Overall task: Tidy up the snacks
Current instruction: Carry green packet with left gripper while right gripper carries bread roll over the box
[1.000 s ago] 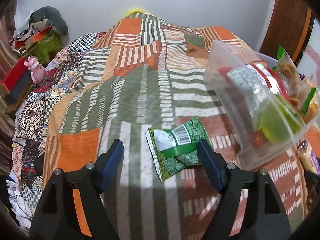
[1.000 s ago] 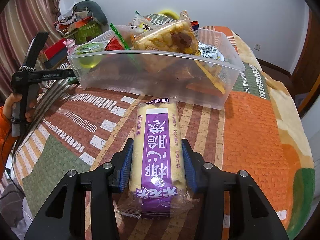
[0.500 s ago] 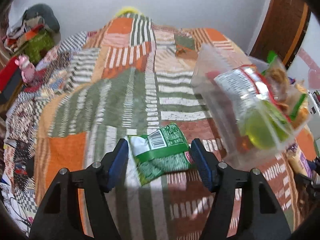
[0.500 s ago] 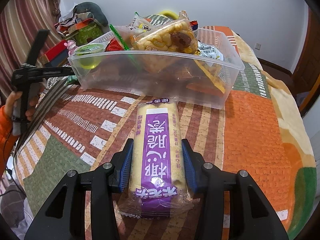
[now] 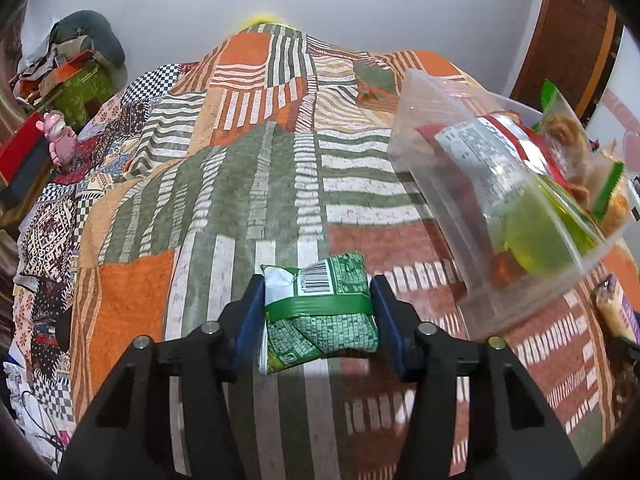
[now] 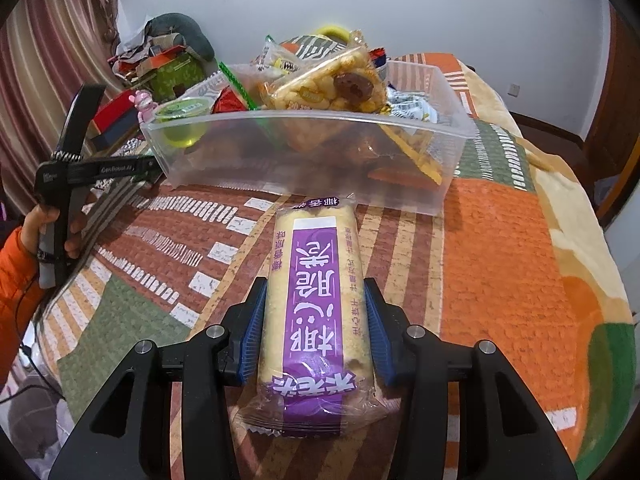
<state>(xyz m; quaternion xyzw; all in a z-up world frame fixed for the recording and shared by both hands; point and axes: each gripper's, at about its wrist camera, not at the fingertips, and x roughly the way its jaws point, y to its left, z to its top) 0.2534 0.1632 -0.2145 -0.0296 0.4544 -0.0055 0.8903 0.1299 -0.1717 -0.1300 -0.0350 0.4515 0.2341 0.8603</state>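
Observation:
A green snack packet [image 5: 320, 312] lies on the patchwork bedspread between the blue pads of my left gripper [image 5: 318, 312], which is closed on its sides. My right gripper [image 6: 314, 332] is shut on a long purple-and-cream cracker pack [image 6: 316, 304] that rests on the bedspread and points toward a clear plastic bin [image 6: 304, 160]. The bin holds several snack bags and a green jelly cup [image 6: 184, 120]. The bin also shows at the right of the left wrist view [image 5: 492, 208], just right of the green packet.
The bedspread [image 5: 240, 160] covers the whole bed. A pink toy [image 5: 60, 136] and piled boxes and clothes [image 5: 76, 68] sit beyond the bed's left edge. A wooden door [image 5: 568, 32] is at the right. The person's hand on the left gripper's handle [image 6: 60, 220] shows at left.
My left gripper moved forward around the green packet and closed on it. My right gripper stayed shut on the cracker pack without moving.

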